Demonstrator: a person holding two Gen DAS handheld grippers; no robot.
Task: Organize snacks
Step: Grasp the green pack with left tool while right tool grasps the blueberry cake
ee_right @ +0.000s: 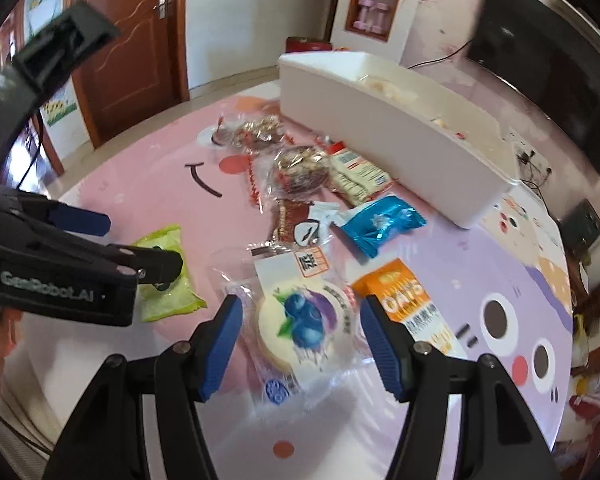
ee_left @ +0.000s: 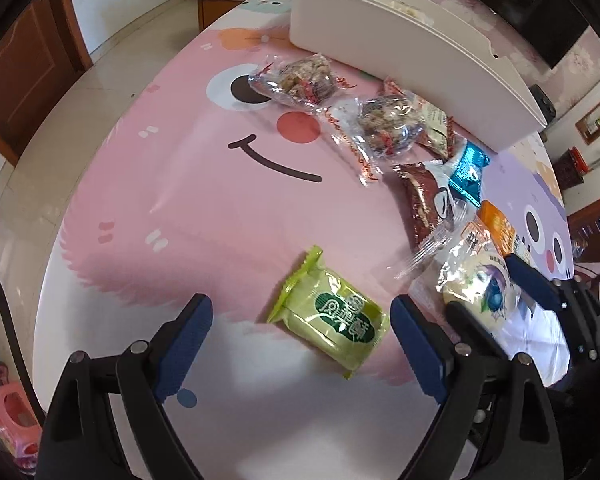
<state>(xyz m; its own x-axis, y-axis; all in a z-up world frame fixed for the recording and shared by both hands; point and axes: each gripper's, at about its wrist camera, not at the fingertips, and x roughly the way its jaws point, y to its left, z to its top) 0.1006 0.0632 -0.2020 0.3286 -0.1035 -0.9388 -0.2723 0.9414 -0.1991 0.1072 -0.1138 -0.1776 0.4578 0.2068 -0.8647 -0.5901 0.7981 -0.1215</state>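
One long white bin (ee_left: pixel 400 44) waits behind the scattered snacks to take them in. Both tools are open: the left tool (ee_left: pixel 300 344) straddles the green packet (ee_left: pixel 332 316), the right tool (ee_right: pixel 300 348) straddles the blueberry cake packet (ee_right: pixel 304 320), both lying loose on the tabletop (ee_left: pixel 180 200), ready for grasping.

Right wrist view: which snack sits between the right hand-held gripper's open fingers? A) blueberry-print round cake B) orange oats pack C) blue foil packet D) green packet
A: the blueberry-print round cake lies between the open blue pads of the right hand-held gripper, neither pad pressing on it.
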